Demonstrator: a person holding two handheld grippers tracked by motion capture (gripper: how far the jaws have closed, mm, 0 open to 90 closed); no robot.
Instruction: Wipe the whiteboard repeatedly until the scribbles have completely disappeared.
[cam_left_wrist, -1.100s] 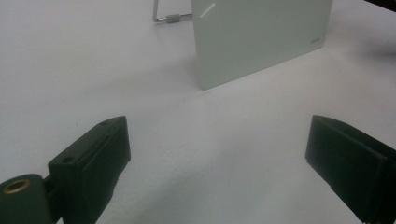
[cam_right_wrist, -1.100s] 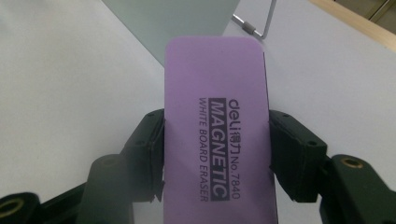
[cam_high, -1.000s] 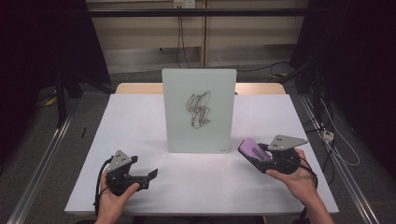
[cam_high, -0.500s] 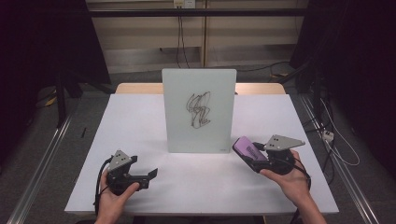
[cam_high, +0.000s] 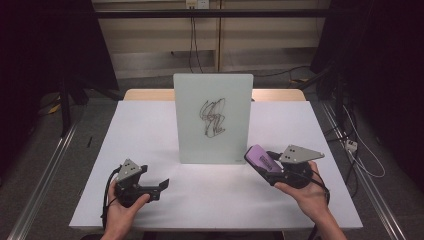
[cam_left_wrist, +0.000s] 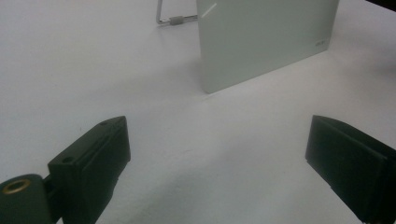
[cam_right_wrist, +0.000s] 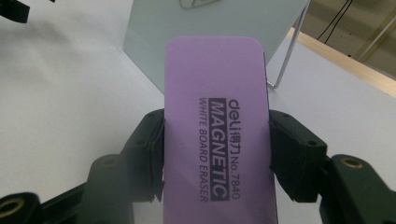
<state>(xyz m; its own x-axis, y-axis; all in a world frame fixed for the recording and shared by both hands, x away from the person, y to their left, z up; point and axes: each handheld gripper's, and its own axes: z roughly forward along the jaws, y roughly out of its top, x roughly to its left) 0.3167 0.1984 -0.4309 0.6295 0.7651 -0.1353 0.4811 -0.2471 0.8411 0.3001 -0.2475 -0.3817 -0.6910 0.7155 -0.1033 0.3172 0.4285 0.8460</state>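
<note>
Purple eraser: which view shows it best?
Right gripper view. The purple eraser faces the camera up close, its printed label readable, clamped in the right gripper. The high view shows it small and slanted beside the whiteboard.

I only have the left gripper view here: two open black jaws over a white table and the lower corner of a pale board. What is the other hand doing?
Observer: The right gripper is shut on a purple whiteboard eraser, clamped by its long edges.
Operator: Anything on the board?
Observer: Yes, a black scribble in the middle of the whiteboard, which stands upright.
Operator: Is the eraser on the board yet?
Observer: No; in the high view it sits apart from the board, near its lower right corner.
</note>
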